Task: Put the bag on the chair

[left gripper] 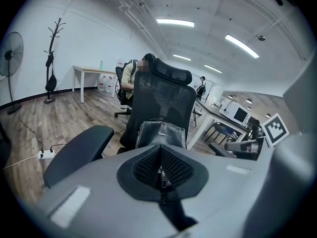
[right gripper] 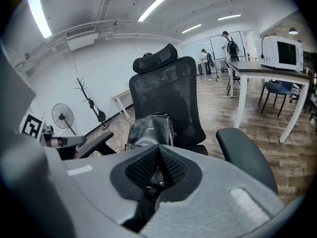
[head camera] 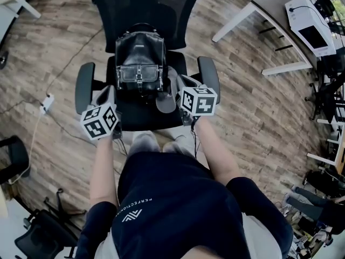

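A black leather bag (head camera: 140,63) stands upright on the seat (head camera: 145,116) of a black office chair, leaning on its mesh backrest (head camera: 141,4). The bag also shows in the left gripper view (left gripper: 161,134) and in the right gripper view (right gripper: 148,131). My left gripper (head camera: 105,95) hovers over the seat's front left corner, beside the left armrest (head camera: 84,85). At the bag's lower right side is my right gripper (head camera: 173,88), near the right armrest (head camera: 209,74). Both grippers (left gripper: 161,175) (right gripper: 157,175) are shut, and I see nothing held in them.
A white desk (head camera: 242,15) stands to the right of the chair, with a white machine (head camera: 310,26) on another desk behind it. A power strip (head camera: 47,102) with its cable lies on the wood floor at left. Other black chairs (head camera: 38,236) stand at lower left.
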Available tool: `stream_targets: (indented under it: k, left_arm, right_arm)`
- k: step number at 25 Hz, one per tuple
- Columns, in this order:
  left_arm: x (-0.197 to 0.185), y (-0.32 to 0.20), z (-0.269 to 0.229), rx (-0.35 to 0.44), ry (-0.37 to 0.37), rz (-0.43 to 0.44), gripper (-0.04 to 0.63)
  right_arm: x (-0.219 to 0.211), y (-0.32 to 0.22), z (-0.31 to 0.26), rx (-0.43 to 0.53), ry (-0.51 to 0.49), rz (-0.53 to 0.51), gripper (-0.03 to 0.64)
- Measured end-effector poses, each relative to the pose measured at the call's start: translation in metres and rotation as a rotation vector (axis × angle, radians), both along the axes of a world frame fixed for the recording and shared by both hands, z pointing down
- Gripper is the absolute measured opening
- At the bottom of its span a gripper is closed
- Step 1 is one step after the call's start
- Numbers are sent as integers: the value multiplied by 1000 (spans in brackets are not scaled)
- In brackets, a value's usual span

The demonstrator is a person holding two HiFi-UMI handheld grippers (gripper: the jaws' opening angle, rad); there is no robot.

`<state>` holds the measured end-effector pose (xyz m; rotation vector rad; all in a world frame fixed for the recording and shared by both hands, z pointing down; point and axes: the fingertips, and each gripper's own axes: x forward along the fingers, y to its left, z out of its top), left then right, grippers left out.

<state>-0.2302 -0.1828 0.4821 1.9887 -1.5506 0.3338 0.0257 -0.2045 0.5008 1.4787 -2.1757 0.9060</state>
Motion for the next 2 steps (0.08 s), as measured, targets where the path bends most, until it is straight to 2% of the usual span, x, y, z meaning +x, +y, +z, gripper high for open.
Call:
stream_targets:
  k: [2]
  left_arm:
    - [1, 1, -1, 0, -1, -1, 14]
  right_arm:
    - [-1, 0, -1, 3, -1, -7, 2]
